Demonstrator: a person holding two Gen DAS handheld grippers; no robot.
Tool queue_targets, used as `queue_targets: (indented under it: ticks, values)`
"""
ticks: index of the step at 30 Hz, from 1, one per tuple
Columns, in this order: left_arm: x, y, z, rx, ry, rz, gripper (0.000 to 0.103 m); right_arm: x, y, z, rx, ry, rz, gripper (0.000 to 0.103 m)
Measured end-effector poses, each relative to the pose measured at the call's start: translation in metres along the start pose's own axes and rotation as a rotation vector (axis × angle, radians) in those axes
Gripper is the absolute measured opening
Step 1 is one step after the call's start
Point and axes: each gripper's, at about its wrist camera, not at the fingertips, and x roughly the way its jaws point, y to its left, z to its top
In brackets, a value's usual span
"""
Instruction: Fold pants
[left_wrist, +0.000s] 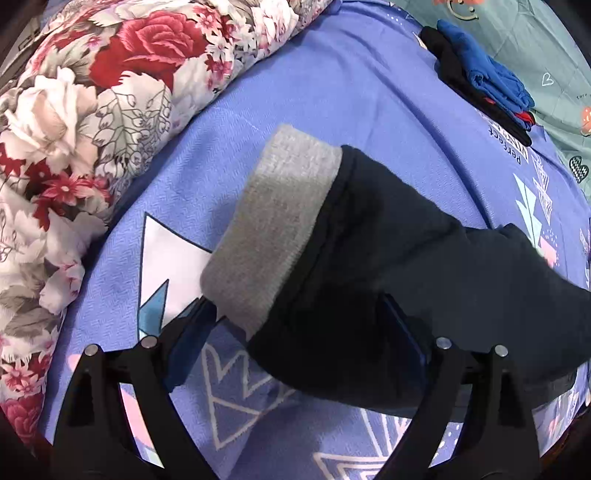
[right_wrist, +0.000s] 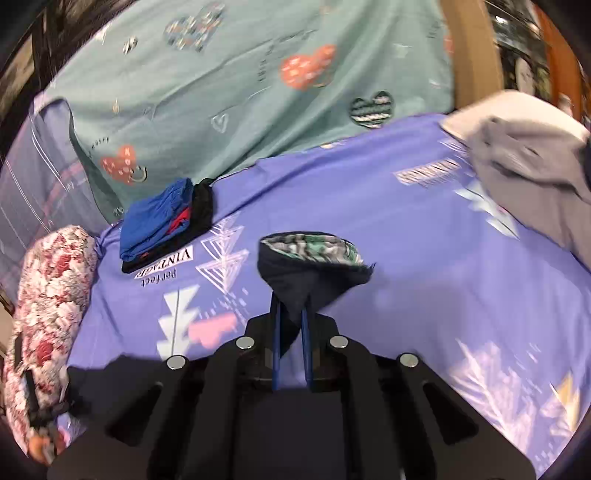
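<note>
Holding one pants (left_wrist: 369, 258) | right claw (right_wrist: 291, 332) clamped | left claw (left_wrist: 306, 332) spread

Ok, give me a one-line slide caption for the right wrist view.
Right gripper pinching dark pants fabric above a purple printed bedsheet, folded clothes stack beyond.

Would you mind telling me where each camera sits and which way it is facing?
Left wrist: on the left gripper, looking along open fingers at the dark pants with a grey cuff.
Right wrist: on the right gripper, its fingers pinching dark fabric.
Both show the purple sheet, floral quilt and the folded clothes stack.
</note>
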Motion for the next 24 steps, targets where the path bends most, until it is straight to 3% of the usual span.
queue_targets:
  ticks: [4, 7, 9, 11, 12, 13, 16, 18, 21, 23, 24]
  values:
    - [0.0, -0.001, 0.002, 0.017, -0.007, 0.017, 0.091, -0.02, -0.051, -0.046, 0.122, 0.077, 0.023, 0.01]
    - [-0.002, 0.0, 0.001, 0.011, -0.003, 0.023, 0.091, 0.013, -0.079, -0.093, 0.183, 0.237, -0.039, 0.011]
    - [-0.007, -0.001, 0.001, 0.017, -0.01, 0.032, 0.09, 0.023, -0.086, -0.108, 0.186, 0.289, -0.065, 0.014]
    - [-0.015, 0.001, -0.003, 0.023, -0.028, 0.039, 0.09, 0.022, -0.084, -0.107, 0.19, 0.287, -0.038, 0.031]
    - [-0.019, 0.002, -0.004, 0.022, -0.037, 0.042, 0.09, 0.019, -0.08, -0.105, 0.185, 0.289, -0.019, 0.05]
    - [-0.021, 0.003, -0.005, 0.019, -0.04, 0.042, 0.09, 0.013, -0.076, -0.101, 0.176, 0.268, -0.016, 0.063]
    - [-0.029, 0.005, -0.006, 0.008, -0.057, 0.029, 0.09, 0.001, -0.07, -0.09, 0.13, 0.209, -0.049, 0.072]
    - [-0.033, 0.003, -0.006, 0.01, -0.066, 0.021, 0.09, 0.003, -0.077, -0.083, 0.168, 0.196, -0.051, 0.072]
    - [-0.035, -0.005, -0.005, 0.03, -0.066, 0.024, 0.09, 0.027, -0.097, -0.074, 0.268, 0.249, -0.005, 0.072]
    - [-0.035, -0.01, -0.005, 0.036, -0.068, 0.024, 0.09, 0.045, -0.106, -0.07, 0.318, 0.303, 0.031, 0.06]
    - [-0.037, -0.012, -0.006, 0.042, -0.071, 0.02, 0.09, 0.05, -0.107, -0.067, 0.327, 0.311, 0.053, 0.043]
